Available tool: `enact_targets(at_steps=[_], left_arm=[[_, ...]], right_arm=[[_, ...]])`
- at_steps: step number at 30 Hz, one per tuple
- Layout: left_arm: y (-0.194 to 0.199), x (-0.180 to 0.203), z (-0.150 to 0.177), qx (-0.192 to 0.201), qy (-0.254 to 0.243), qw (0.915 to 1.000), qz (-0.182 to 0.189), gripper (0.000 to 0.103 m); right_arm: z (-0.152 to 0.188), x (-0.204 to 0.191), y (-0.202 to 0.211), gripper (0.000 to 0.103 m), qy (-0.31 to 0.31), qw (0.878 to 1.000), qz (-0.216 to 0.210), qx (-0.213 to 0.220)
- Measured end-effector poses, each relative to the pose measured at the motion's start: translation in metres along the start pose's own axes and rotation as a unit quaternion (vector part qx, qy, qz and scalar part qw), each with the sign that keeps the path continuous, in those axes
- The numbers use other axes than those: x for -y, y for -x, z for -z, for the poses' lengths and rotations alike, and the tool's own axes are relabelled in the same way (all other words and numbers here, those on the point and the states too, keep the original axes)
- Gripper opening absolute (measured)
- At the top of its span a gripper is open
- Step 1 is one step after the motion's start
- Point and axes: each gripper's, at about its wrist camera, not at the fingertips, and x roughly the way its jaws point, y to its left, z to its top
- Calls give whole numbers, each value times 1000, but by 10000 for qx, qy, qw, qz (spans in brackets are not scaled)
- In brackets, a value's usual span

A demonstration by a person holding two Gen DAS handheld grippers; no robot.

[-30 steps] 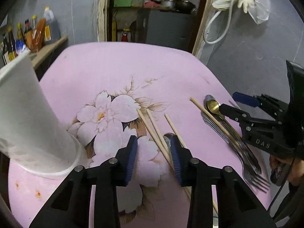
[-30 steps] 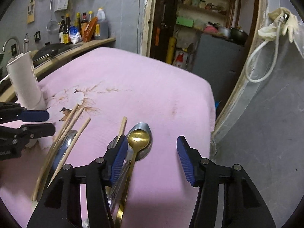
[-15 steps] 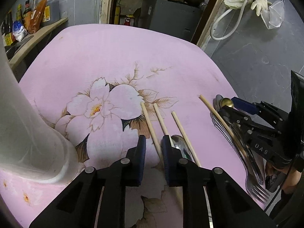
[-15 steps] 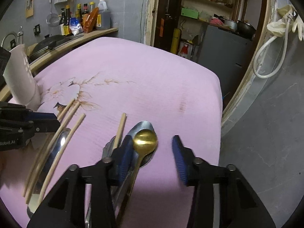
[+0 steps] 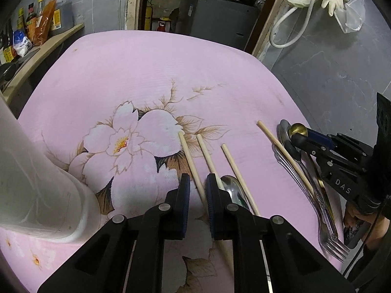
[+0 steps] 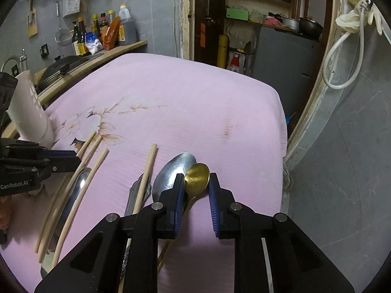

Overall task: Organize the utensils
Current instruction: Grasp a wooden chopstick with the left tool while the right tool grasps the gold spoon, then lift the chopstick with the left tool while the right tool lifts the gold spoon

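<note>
The left tool has just been closing, and its jaws now stand narrow around the leftmost chopstick, which runs out ahead of the tips across the pink flowered cloth. Whether the pads already pinch it I cannot tell; a sliver of gap shows. Two more chopsticks lie just right of that tool, beside a steel spoon whose bowl sits close by its right jaw. The white holder stands close on its left.

The right tool has also just been closing. Its jaws bracket the bowl of the gold spoon, the left pad against the bowl's edge, the right pad a hair off. A large steel spoon lies underneath, just left, with a fourth chopstick and a fork beyond.

The chopsticks look light, stiff and round, so likely to roll or pivot if pinched near an end; a hold nearer the middle seems steadier. The gold spoon is probably smooth, hard and slick, and its curved bowl could squirt out of the pads. Its flat handle looks the safer place to take.
</note>
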Motion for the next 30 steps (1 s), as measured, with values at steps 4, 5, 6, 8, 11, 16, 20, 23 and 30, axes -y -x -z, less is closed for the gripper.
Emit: enact_targets(at_steps=[4,5,6,8,11,16,20,23,30], left_arm=[[2,-6,2,19,268,9995,173,3],[3,-7,3,10,294,9994,202,2],[5,-7,3,21,294,9993,216,2],[10,-7,6,46,297,9992,265,2],[19,-3,12,131,239,9990,348,2],[46,9,20,629,-14,9969,482,2],[58,17,24,784,-159,9956,495,2],[58,17,28,708,-136,9965,429,2],[47,10,35,530,93,9977,423,2]], right_arm=[[4,4,7,5,-97,9998,-90,127],[5,4,8,5,-131,9997,-149,123],[6,5,9,4,-187,9995,-221,121],[8,5,12,4,-279,9991,-295,155],[10,2,21,2,-364,9985,-300,286],[16,-2,47,2,-451,9964,-309,653],[22,-9,59,2,-430,9958,-303,746],[24,-9,51,2,-392,9979,-107,505],[28,-6,31,30,-224,9997,-31,95]])
